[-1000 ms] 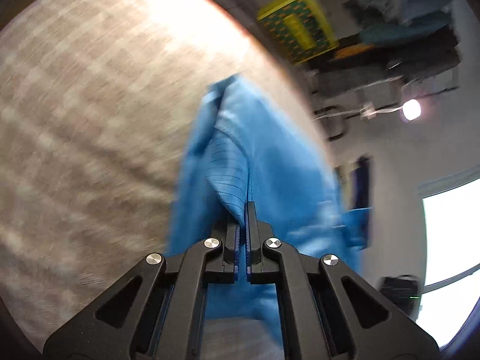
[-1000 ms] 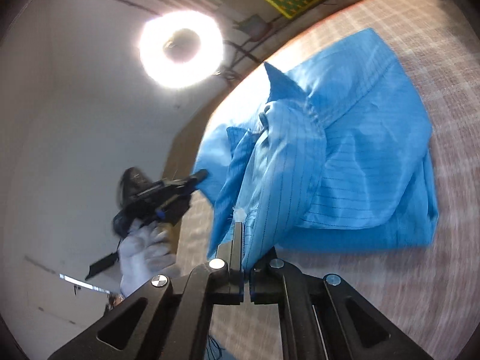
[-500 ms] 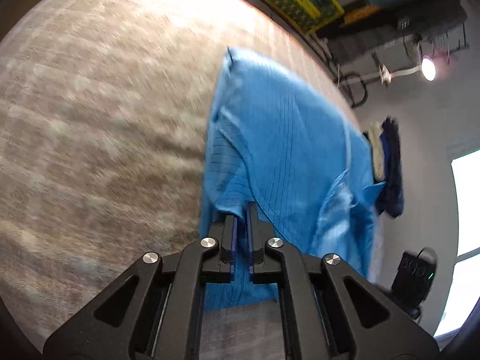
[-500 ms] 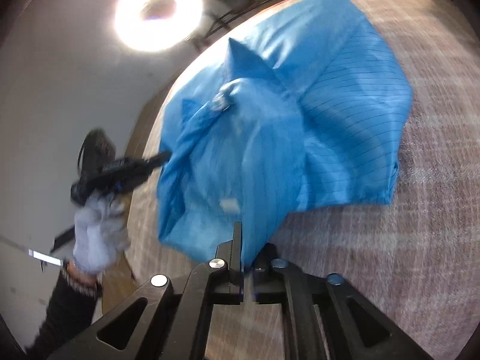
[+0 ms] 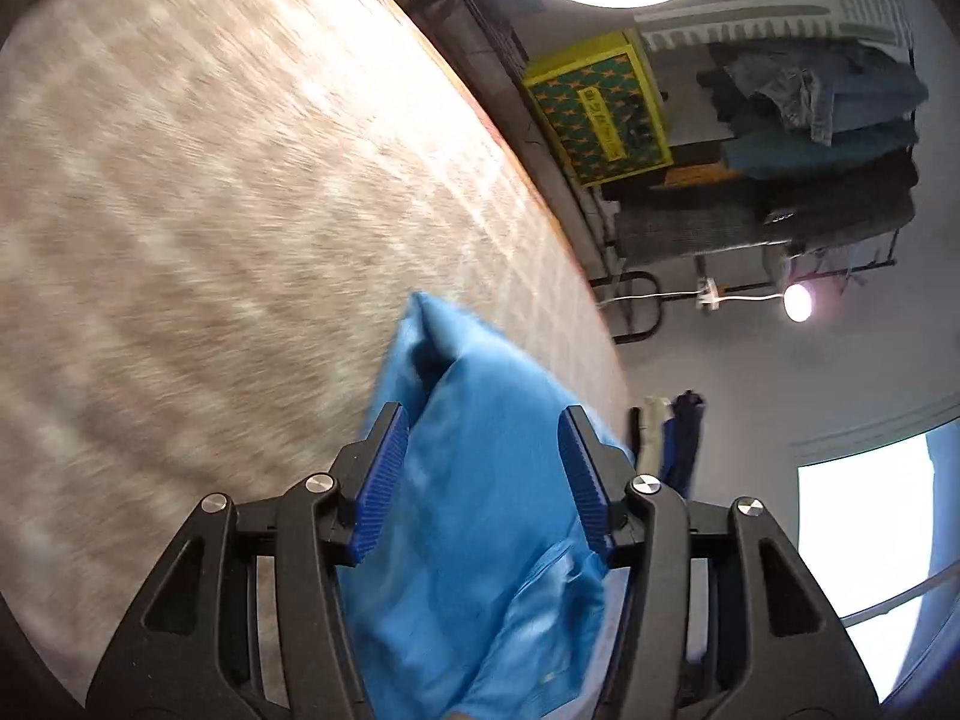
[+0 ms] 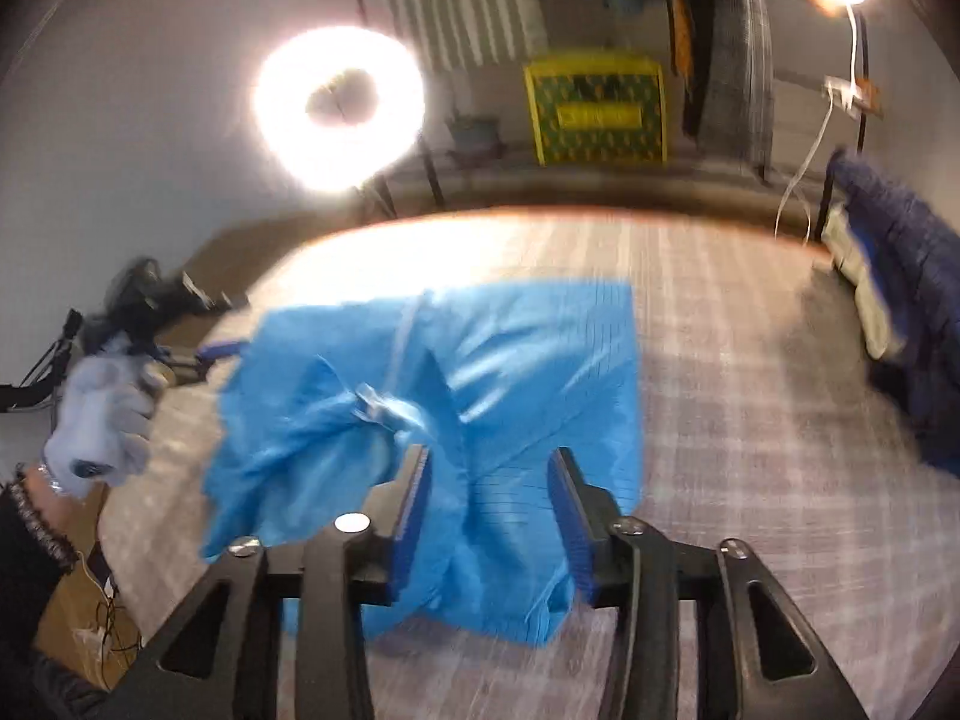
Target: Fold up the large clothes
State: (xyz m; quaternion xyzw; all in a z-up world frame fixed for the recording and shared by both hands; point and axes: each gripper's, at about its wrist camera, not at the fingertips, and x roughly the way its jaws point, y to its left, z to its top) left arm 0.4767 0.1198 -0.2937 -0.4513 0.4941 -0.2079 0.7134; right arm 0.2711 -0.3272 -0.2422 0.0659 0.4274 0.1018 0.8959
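A large blue garment [image 6: 468, 396] with thin dark lines lies crumpled and partly folded on the checked beige surface [image 6: 750, 420]. My right gripper [image 6: 489, 456] hangs just above its near edge, jaws opening, cloth below them but not pinched. In the left wrist view the same blue garment [image 5: 480, 510] fills the space between the blue pads of my left gripper [image 5: 483, 420]. Its jaws are also opening and the fabric lies loose between them. The left gripper [image 6: 216, 351] shows at the garment's left edge, held by a gloved hand [image 6: 102, 414].
A ring light [image 6: 339, 108] glares behind the surface's far edge. A yellow-green crate [image 6: 597, 114] and a rack of hanging clothes [image 5: 828, 138] stand beyond. A dark blue garment pile [image 6: 900, 300] lies at the right edge. A cardboard box [image 6: 78, 618] sits low left.
Both grippers were shut on blue fabric and now stand parted, with the cloth let go. The garment has dropped onto the surface. Both views have swung toward the back of the room.
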